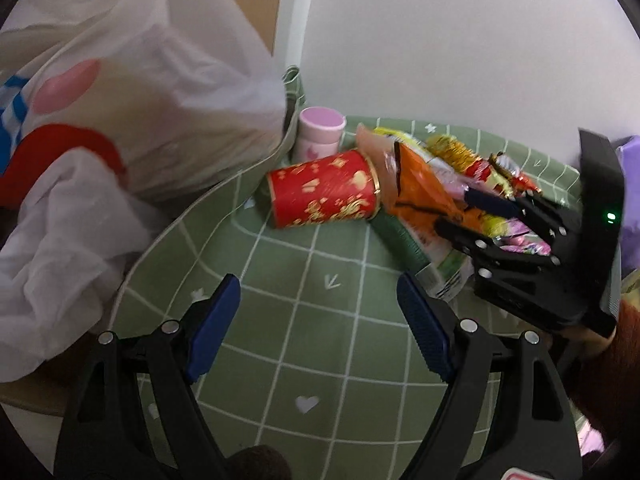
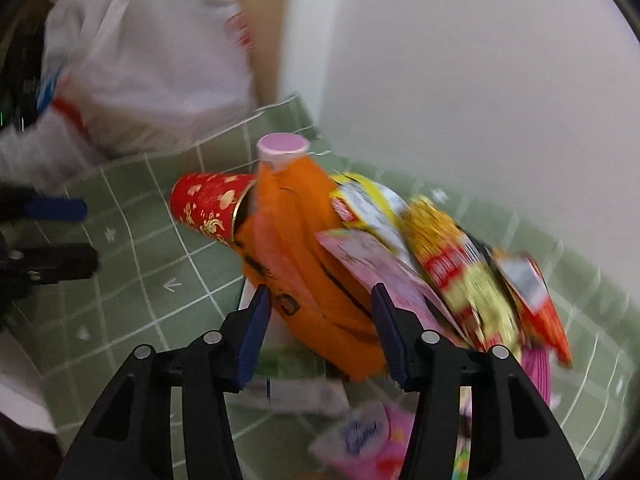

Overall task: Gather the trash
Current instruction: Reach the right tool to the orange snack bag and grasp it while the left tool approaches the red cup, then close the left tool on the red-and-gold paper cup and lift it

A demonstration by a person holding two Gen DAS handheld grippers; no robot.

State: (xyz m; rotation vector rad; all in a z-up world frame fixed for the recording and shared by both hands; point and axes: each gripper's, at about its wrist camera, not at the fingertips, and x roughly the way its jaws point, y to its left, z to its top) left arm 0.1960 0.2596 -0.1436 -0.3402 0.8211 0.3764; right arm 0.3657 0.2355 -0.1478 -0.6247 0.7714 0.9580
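Note:
A pile of snack wrappers lies on the green checked tablecloth [image 1: 304,320], led by an orange wrapper [image 1: 420,188] that also shows in the right wrist view [image 2: 304,248]. A red paper cup with gold print [image 1: 324,194] lies on its side against it, seen too in the right wrist view [image 2: 210,202]. A small pink cup [image 1: 320,134] stands upright behind. My right gripper [image 2: 320,312] is open, its jaws on either side of the orange wrapper; it shows in the left wrist view [image 1: 480,216]. My left gripper [image 1: 320,316] is open and empty over bare cloth, short of the red cup.
A large white plastic bag [image 1: 132,92] with red, pink and blue print stands at the left, off the table's rounded edge. A white wall [image 1: 460,40] rises close behind the table. More pink and yellow wrappers [image 2: 372,436] lie under my right gripper.

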